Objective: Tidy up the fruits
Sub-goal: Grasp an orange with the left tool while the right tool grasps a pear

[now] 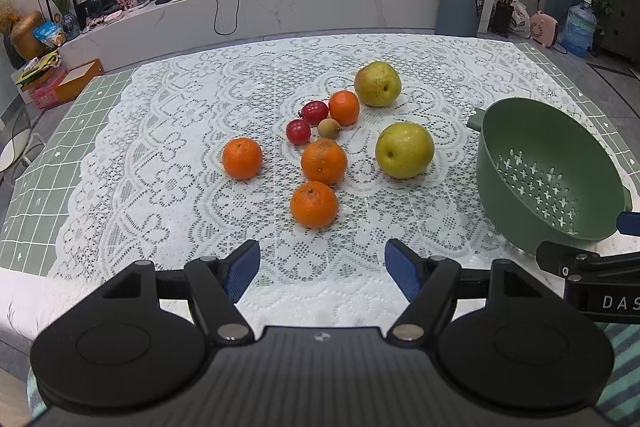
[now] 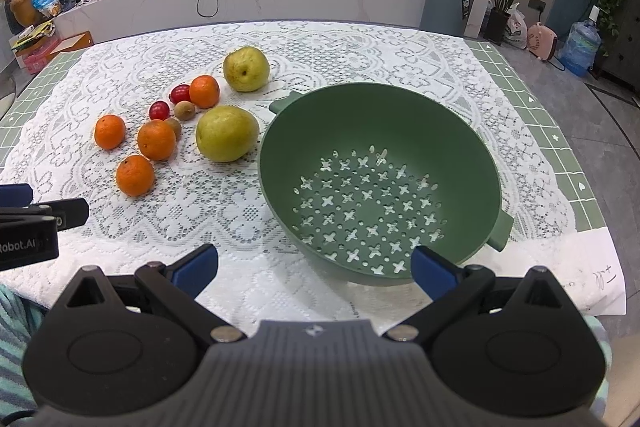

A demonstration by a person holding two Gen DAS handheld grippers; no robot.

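Fruits lie loose on a white lace cloth (image 1: pixel 168 163) with an openwork floral pattern, spread over the surface (image 1: pixel 52 155), whose green covering carries a white grid. Nearest, the left gripper (image 1: pixel 322 273) hovers released, its blue ribbed pads wide apart with nothing between them; the right gripper (image 2: pixel 314 267) is likewise spread and empty, its pads flanking the near rim of a green colander (image 2: pixel 280 163). That colander is a smooth matte plastic bowl with small tab handles and a floor pierced by cross-shaped and round holes; it stands empty to the right of the fruit. Just beyond the left gripper sits a dimpled round orange (image 1: pixel 314 204), then a second orange (image 1: pixel 323 161), with a third orange (image 1: pixel 242 158) apart to the left. Right of these rests a smooth yellow-green pear (image 1: pixel 404 150). Farther back cluster two glossy red tomatoes (image 1: pixel 298 131), a small fuzzy brown kiwi (image 1: pixel 329 128) and a fourth orange (image 1: pixel 344 107). Farthest lies another pear (image 1: pixel 377 83), blushed and speckled.
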